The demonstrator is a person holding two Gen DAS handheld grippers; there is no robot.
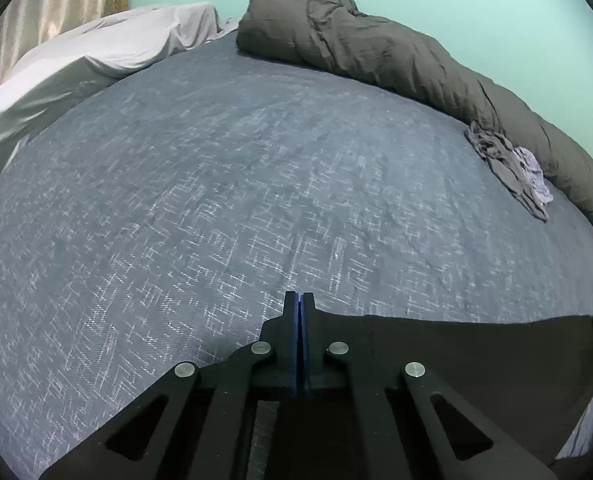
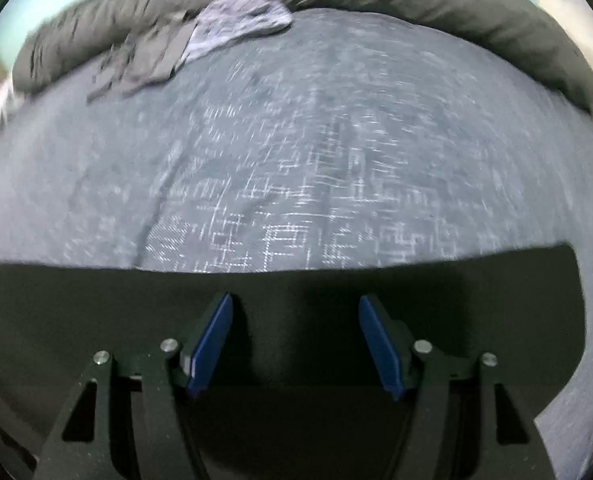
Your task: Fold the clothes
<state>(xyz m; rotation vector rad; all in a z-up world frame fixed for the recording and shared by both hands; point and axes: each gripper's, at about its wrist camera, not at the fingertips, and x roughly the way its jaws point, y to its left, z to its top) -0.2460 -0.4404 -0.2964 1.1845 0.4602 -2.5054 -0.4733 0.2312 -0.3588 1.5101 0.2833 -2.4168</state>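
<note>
A black garment [image 1: 476, 360] lies flat on the blue-grey patterned bedspread [image 1: 236, 184], its far edge straight. My left gripper [image 1: 298, 300] is shut at the garment's left corner, blue pads pressed together with the cloth's edge running off to the right from the fingers. In the right wrist view the same black garment [image 2: 296, 280] spreads under my right gripper [image 2: 295, 298], which hangs open just above it. Its blue pads [image 2: 212, 344] stand wide apart with nothing between them. This view is blurred.
A rolled dark grey duvet [image 1: 396, 56] lines the far side of the bed against a green wall. A crumpled pile of grey and lavender clothes [image 1: 512, 164] lies beside it, also seen as the clothes pile [image 2: 200, 40]. White bedding [image 1: 76, 68] sits at the far left.
</note>
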